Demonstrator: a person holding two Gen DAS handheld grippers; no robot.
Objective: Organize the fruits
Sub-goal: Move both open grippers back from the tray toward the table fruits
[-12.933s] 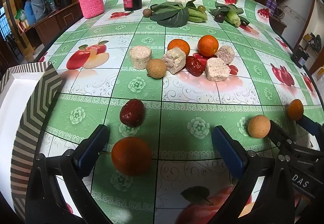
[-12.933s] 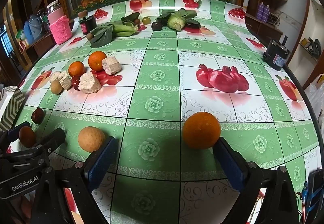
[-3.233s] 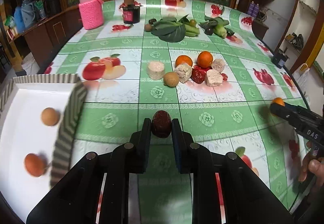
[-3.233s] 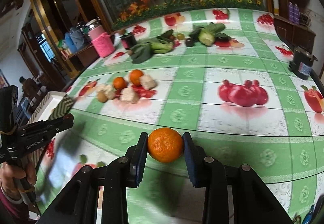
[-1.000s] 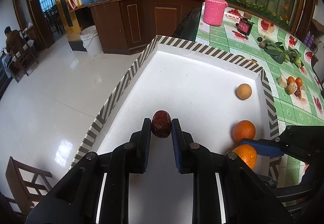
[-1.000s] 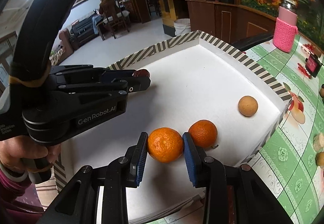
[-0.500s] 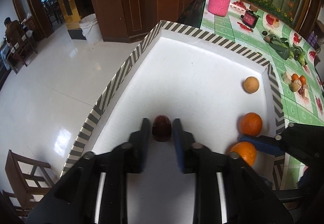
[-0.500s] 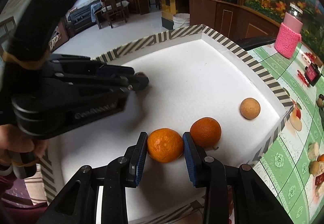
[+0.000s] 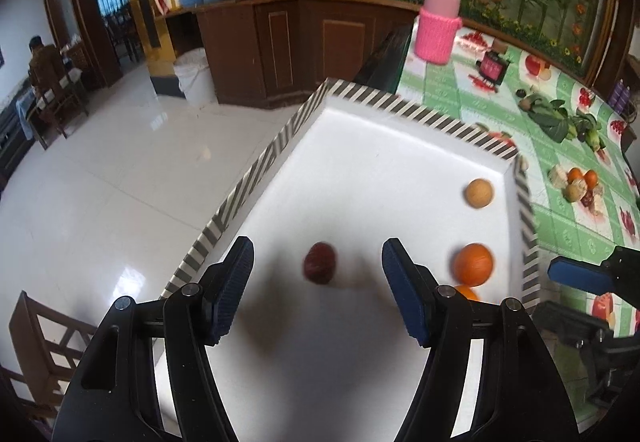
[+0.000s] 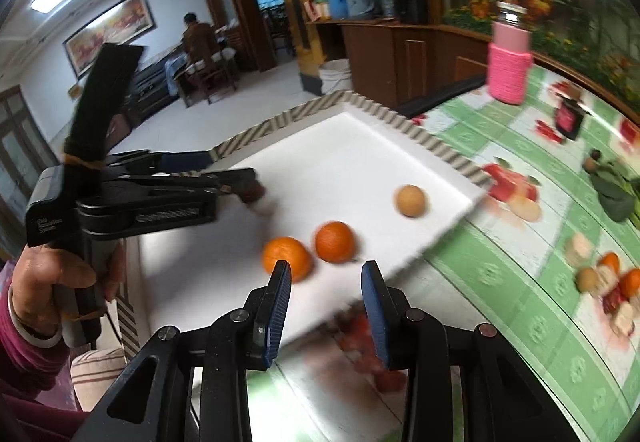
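Note:
A white tray with a striped rim [image 9: 276,158] [image 10: 384,110] sits at the table's left edge. On its floor lie a dark red fruit [image 9: 319,268], two oranges [image 9: 472,264] [image 10: 286,259] [image 10: 334,241] and a tan round fruit [image 9: 478,193] [image 10: 410,201]. My left gripper [image 9: 316,296] is open and empty above the red fruit; it also shows in the right wrist view [image 10: 224,178]. My right gripper [image 10: 326,306] is open and empty, just back from the oranges, over the tray's near edge.
A pile of more fruit and pale blocks [image 9: 580,188] [image 10: 608,282] lies on the green patterned tablecloth [image 9: 568,218]. Leafy greens [image 9: 556,118], a pink-sleeved jar [image 9: 438,28] and a small dark jar [image 9: 494,66] stand farther back. Left of the tray is a drop to the tiled floor [image 9: 100,182].
Both grippers have opened. The red fruit has left the left gripper and one orange has left the right; both now lie in the tray. The right gripper has pulled back toward the table.

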